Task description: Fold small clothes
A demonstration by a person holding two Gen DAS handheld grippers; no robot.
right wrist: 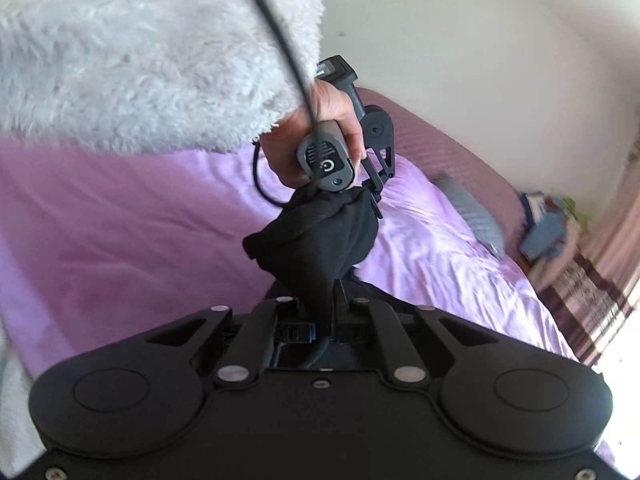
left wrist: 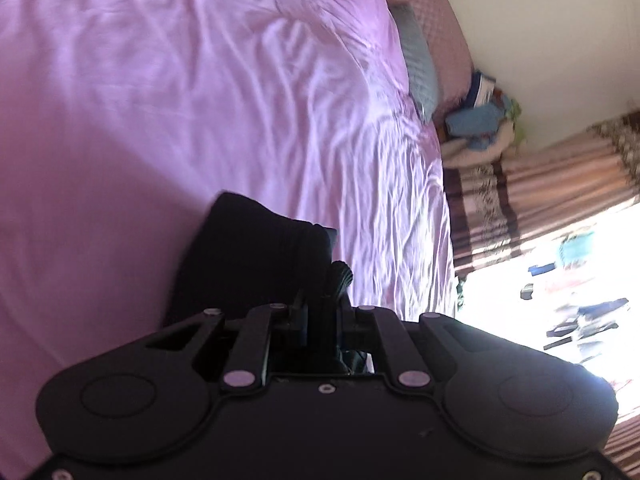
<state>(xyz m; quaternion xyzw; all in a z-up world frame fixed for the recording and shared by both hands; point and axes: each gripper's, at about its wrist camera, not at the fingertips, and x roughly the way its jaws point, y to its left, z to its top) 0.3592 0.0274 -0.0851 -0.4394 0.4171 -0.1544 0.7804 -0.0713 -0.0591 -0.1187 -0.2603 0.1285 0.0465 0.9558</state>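
A small black garment [right wrist: 320, 236] hangs bunched between both grippers above the bed with a lilac sheet [left wrist: 200, 100]. My right gripper [right wrist: 320, 300] is shut on its near end. My left gripper [right wrist: 374, 192], held by a hand in a white fleece sleeve, is shut on its far end. In the left wrist view the left gripper [left wrist: 320, 296] pinches the black garment [left wrist: 256, 248], which hides the fingertips.
A grey-blue pillow [left wrist: 418, 60] lies at the bed's head by a mauve headboard [left wrist: 440, 12]. A pile of blue and white clothes [left wrist: 480, 120] sits beside the bed on a striped rug [left wrist: 560, 176]. A black cable [right wrist: 276, 28] crosses the right wrist view.
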